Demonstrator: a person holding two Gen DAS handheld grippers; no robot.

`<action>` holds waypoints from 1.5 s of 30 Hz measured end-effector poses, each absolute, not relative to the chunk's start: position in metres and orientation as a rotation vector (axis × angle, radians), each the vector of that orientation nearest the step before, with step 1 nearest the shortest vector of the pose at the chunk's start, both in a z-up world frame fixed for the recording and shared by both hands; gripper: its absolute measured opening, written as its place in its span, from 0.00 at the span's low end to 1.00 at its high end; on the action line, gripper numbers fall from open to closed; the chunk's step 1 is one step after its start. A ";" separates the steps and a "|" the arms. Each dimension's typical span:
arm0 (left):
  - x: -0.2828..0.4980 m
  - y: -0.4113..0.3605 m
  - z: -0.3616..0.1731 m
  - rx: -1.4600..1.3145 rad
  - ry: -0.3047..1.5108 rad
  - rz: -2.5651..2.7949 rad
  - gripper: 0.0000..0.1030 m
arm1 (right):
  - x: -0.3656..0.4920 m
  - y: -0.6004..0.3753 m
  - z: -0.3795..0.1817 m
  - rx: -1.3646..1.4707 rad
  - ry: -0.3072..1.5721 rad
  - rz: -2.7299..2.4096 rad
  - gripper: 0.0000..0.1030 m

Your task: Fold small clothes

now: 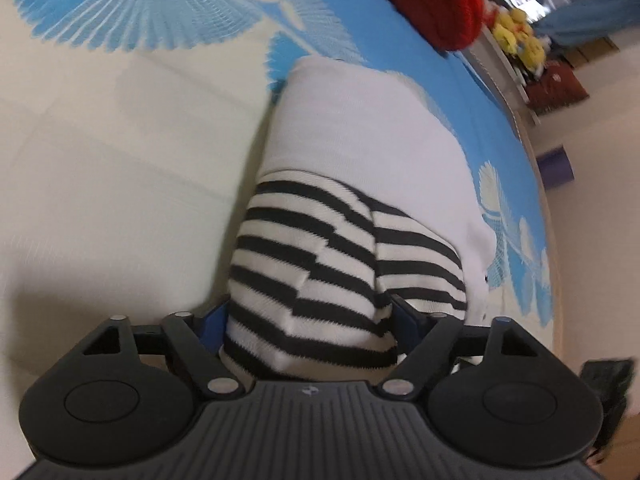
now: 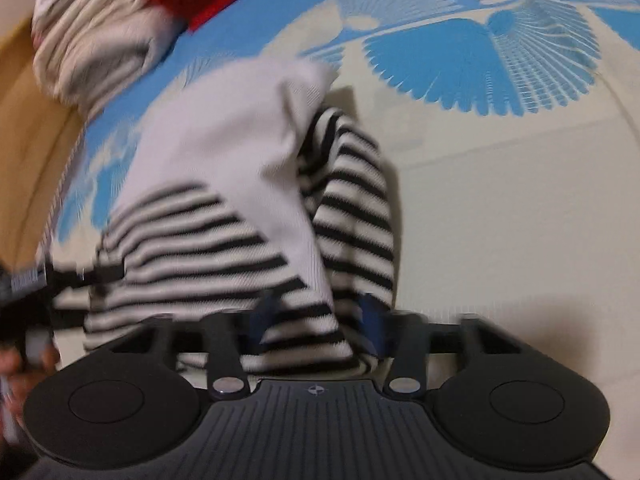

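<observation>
left wrist view is showing the striped garment (image 1: 320, 280) lying part-folded on the bed (image 1: 100, 160); left hand-held gripper (image 1: 312, 312) is gaping around it; right hand-held gripper (image 2: 316, 316) is straddling cloth, grip unclear; further folds seemingly remaining.

a cream bed cover (image 1: 120, 184) with blue fan-shaped prints (image 1: 132, 4) spreads under everything. beyond the bed's edge, yellow plush toys (image 1: 520, 38) sit on a white shelf (image 1: 514, 80), a dark red box (image 1: 558, 84) beside them. a purple object (image 1: 554, 170) stands by the pale wall.
</observation>
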State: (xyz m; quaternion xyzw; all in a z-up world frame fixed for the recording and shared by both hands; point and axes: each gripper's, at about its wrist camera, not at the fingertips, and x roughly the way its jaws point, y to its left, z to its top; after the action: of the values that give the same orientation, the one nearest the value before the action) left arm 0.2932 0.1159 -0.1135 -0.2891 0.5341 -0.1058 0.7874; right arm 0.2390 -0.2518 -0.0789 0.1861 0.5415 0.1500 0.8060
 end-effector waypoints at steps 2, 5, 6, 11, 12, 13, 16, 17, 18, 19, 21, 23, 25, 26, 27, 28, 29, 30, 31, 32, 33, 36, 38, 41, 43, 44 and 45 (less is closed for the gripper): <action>0.297 0.114 -0.109 -0.644 1.104 -0.251 0.64 | 0.238 -0.255 -0.069 0.415 1.113 0.319 0.05; 0.301 0.114 -0.099 -0.680 1.034 -0.302 0.63 | 0.235 -0.275 -0.041 0.509 0.965 0.292 0.04; 0.304 0.110 -0.097 -0.651 1.039 -0.304 0.63 | 0.235 -0.282 -0.032 0.534 0.925 0.281 0.04; 0.309 0.108 -0.105 -0.541 1.118 -0.245 0.78 | 0.236 -0.282 -0.050 0.427 1.056 0.248 0.03; 0.308 0.111 -0.103 -0.548 1.117 -0.245 0.78 | 0.236 -0.280 -0.059 0.411 1.107 0.233 0.03; 0.306 0.114 -0.100 -0.552 1.113 -0.244 0.77 | 0.236 -0.279 -0.068 0.400 1.154 0.213 0.02; 0.304 0.114 -0.096 -0.513 1.117 -0.265 0.78 | 0.236 -0.277 -0.076 0.344 1.192 0.170 0.00; 0.302 0.111 -0.098 -0.474 1.128 -0.258 0.78 | 0.237 -0.277 -0.076 0.341 1.198 0.169 0.00; 0.301 0.111 -0.099 -0.458 1.132 -0.245 0.78 | 0.236 -0.277 -0.075 0.344 1.196 0.168 0.00; 0.300 0.112 -0.097 -0.466 1.126 -0.243 0.77 | 0.235 -0.279 -0.073 0.354 1.183 0.168 0.00; 0.296 0.115 -0.088 -0.496 1.087 -0.258 0.75 | 0.235 -0.281 -0.063 0.376 1.127 0.176 0.00; 0.292 0.114 -0.078 -0.503 1.045 -0.286 0.75 | 0.235 -0.282 -0.055 0.396 1.058 0.174 0.03; 0.289 0.112 -0.076 -0.488 1.047 -0.296 0.75 | 0.232 -0.282 -0.049 0.416 1.023 0.185 0.19; 0.287 0.111 -0.078 -0.473 1.070 -0.293 0.75 | 0.234 -0.282 -0.048 0.427 1.020 0.191 0.39; 0.286 0.109 -0.083 -0.454 1.102 -0.289 0.75 | 0.233 -0.281 -0.049 0.435 1.020 0.198 0.46; 0.285 0.108 -0.088 -0.437 1.128 -0.288 0.76 | 0.233 -0.279 -0.052 0.431 1.026 0.205 0.49; 0.284 0.107 -0.092 -0.422 1.147 -0.288 0.74 | 0.234 -0.276 -0.056 0.417 1.040 0.209 0.48; 0.283 0.107 -0.094 -0.413 1.153 -0.293 0.71 | 0.234 -0.273 -0.059 0.402 1.059 0.216 0.48; 0.283 0.108 -0.093 -0.418 1.148 -0.307 0.62 | 0.234 -0.270 -0.063 0.389 1.081 0.228 0.40; 0.283 0.108 -0.090 -0.419 1.138 -0.315 0.58 | 0.233 -0.267 -0.065 0.383 1.092 0.248 0.14; 0.282 0.107 -0.086 -0.408 1.123 -0.320 0.57 | 0.232 -0.263 -0.066 0.374 1.101 0.270 0.00; 0.282 0.101 -0.089 -0.336 1.125 -0.322 0.57 | 0.228 -0.259 -0.057 0.347 1.074 0.296 0.00; 0.281 0.097 -0.090 -0.312 1.133 -0.323 0.64 | 0.230 -0.261 -0.063 0.329 1.122 0.256 0.00; 0.276 0.094 -0.080 -0.278 1.121 -0.294 0.68 | 0.231 -0.262 -0.070 0.317 1.168 0.233 0.00; 0.267 0.089 -0.065 -0.208 1.089 -0.277 0.70 | 0.228 -0.258 -0.060 0.286 1.133 0.223 0.01; 0.261 0.086 -0.055 -0.157 1.057 -0.272 0.74 | 0.225 -0.256 -0.054 0.256 1.111 0.210 0.02; 0.253 0.083 -0.042 -0.108 1.014 -0.260 0.77 | 0.221 -0.253 -0.045 0.206 1.080 0.186 0.02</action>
State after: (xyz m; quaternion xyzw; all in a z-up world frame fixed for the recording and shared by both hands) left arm 0.2533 0.0833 -0.0419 -0.0517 0.4839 -0.1243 0.8647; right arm 0.2208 -0.2526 -0.0450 0.0978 0.5125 0.0881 0.8485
